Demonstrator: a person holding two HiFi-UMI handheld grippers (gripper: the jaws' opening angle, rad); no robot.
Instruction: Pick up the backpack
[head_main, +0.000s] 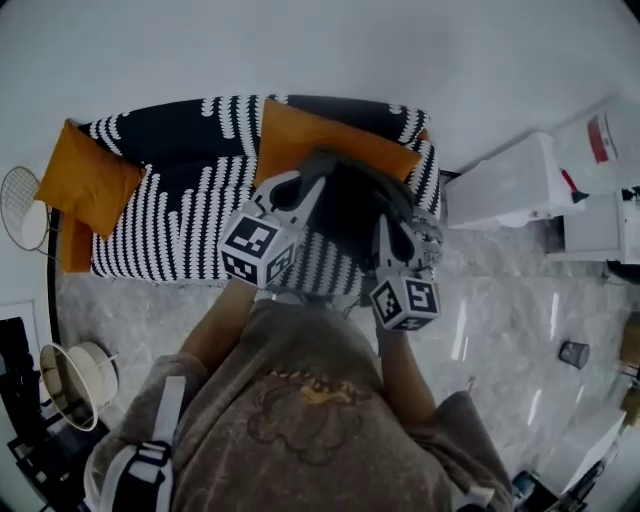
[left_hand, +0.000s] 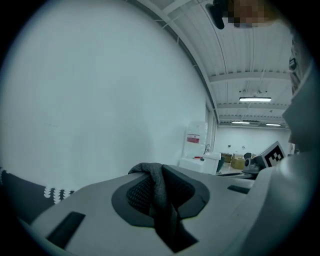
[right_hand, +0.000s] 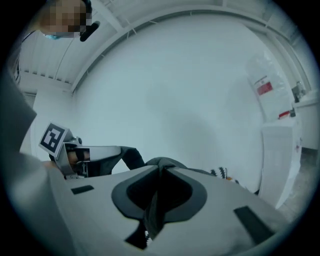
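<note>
The dark backpack (head_main: 350, 215) hangs in the air between my two grippers, above the right end of the black-and-white patterned sofa (head_main: 170, 230). My left gripper (head_main: 305, 188) is shut on a grey shoulder strap (left_hand: 159, 192), which runs pinched between its pads in the left gripper view. My right gripper (head_main: 386, 222) is shut on another dark strap (right_hand: 152, 212), which hangs down from its closed jaws. Both grippers point almost level at the white wall. In the right gripper view the left gripper (right_hand: 117, 152) shows beside it with the strap.
Orange cushions (head_main: 90, 185) (head_main: 330, 140) lie on the sofa. White cabinets (head_main: 510, 185) stand to the right on the marble floor, with a small dark cup (head_main: 573, 352) beyond them. A white lamp shade (head_main: 75, 375) and a round wire frame (head_main: 25, 205) are at the left.
</note>
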